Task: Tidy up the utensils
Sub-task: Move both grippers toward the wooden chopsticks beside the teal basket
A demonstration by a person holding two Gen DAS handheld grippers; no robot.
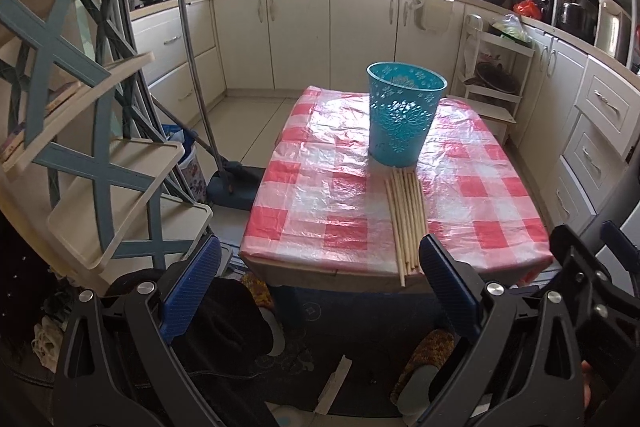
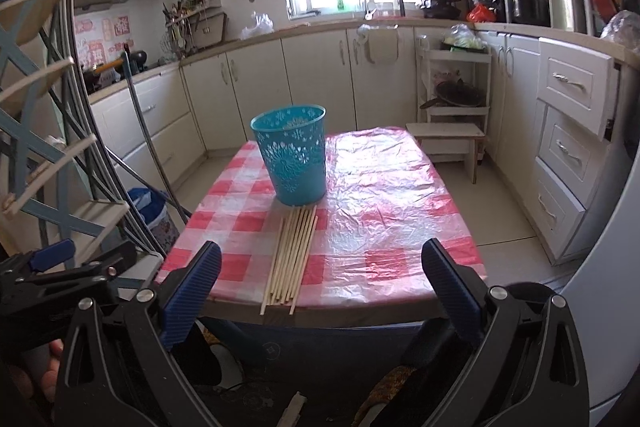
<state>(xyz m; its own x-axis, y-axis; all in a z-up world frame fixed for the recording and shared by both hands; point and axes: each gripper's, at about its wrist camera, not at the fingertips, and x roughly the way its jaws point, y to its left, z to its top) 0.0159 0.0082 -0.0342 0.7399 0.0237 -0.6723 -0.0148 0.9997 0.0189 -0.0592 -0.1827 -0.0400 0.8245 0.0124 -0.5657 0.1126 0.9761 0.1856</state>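
1. Left gripper [image 1: 320, 291]: jaws spread wide, nothing between them, held off the near edge of the table, above the dark floor mat.
2. Right gripper [image 2: 320, 291]: jaws also wide apart, empty, short of the table's near edge. The left gripper shows at the lower left of the right wrist view.
3. Chopsticks [image 1: 405, 223] [image 2: 291, 253]: pale wooden bundle lying flat in a rough row on the table, far ends touching or just beside the base of the bin, near ends poking slightly over the table's near edge.
4. Bin [image 1: 404, 115] [image 2: 292, 155]: teal plastic with a cut-out flower pattern, upright, mid-table.
5. Table [image 1: 332, 195] [image 2: 392, 211]: covered with a crinkled red-and-white checked plastic cloth.
6. Kitchen cabinets [image 1: 296, 35] run behind.
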